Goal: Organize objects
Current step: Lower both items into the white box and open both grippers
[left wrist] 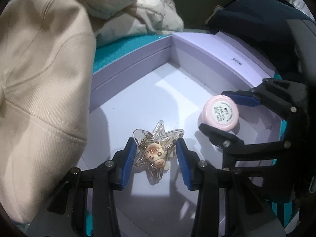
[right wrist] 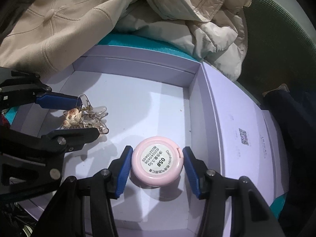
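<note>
I have two things down inside the pale purple box (right wrist: 197, 75). My left gripper (left wrist: 156, 156) has its blue fingers (left wrist: 129, 158) closed part way onto the clear star hair clip (left wrist: 156, 138). The pads touch both sides of the clip, so I think it is held. The clip is at the left of the box floor.

My right gripper (right wrist: 157, 167) has its fingers (right wrist: 124, 167) on each side of the pink round pot (right wrist: 157, 165), at the near right of the box floor. The left pad touches it. I see a thin gap at the right pad, so I cannot tell if it is gripped.

The clip looks light, hard and easy to snap, with a little spring. I would hold its thick middle gently. The pot looks light, stiff and smooth, so it may slip. I would squeeze its round sides.

Cream clothes (right wrist: 59, 23) lie beyond the box.
</note>
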Available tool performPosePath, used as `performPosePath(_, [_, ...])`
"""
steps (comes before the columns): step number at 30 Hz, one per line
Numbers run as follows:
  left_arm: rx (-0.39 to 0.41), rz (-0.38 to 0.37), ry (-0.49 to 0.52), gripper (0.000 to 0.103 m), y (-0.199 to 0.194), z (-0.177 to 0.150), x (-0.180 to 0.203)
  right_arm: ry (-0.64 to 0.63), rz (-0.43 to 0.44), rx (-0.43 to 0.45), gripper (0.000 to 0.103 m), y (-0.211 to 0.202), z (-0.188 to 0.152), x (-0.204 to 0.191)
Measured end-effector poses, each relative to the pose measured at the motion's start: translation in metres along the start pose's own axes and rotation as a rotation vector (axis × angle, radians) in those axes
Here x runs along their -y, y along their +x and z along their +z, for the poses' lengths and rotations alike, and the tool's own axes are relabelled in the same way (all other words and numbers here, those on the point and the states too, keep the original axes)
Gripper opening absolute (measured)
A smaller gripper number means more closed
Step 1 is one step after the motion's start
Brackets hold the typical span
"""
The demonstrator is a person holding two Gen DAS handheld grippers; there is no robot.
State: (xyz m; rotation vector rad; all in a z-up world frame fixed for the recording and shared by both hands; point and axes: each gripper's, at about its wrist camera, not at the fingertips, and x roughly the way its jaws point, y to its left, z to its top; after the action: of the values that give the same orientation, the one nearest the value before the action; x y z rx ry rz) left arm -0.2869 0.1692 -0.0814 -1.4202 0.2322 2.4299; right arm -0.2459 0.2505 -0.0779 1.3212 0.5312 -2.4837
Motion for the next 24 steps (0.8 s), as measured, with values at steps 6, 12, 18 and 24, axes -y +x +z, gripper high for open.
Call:
performPosePath(6, [0.007,-0.012,-0.013,0.040,-0.003,-0.001,-0.003,0.006,-0.008,0.002,0.053,-0.002,0.002,0.000])
performPosePath(12, [-0.014,0.003,-0.020,0.040,-0.006,0.000,-0.003,0.007,-0.029,0.008,0.056,-0.011,0.002,-0.001])
performPosePath(18, [-0.012,0.001,-0.039,0.041,-0.015,-0.001,-0.005,0.008,-0.033,0.028,0.058,-0.028,0.003,0.000])
performPosePath(24, [0.046,0.042,-0.051,0.050,-0.043,-0.003,-0.006,0.007,-0.051,0.057,0.058,-0.050,0.005,0.000])
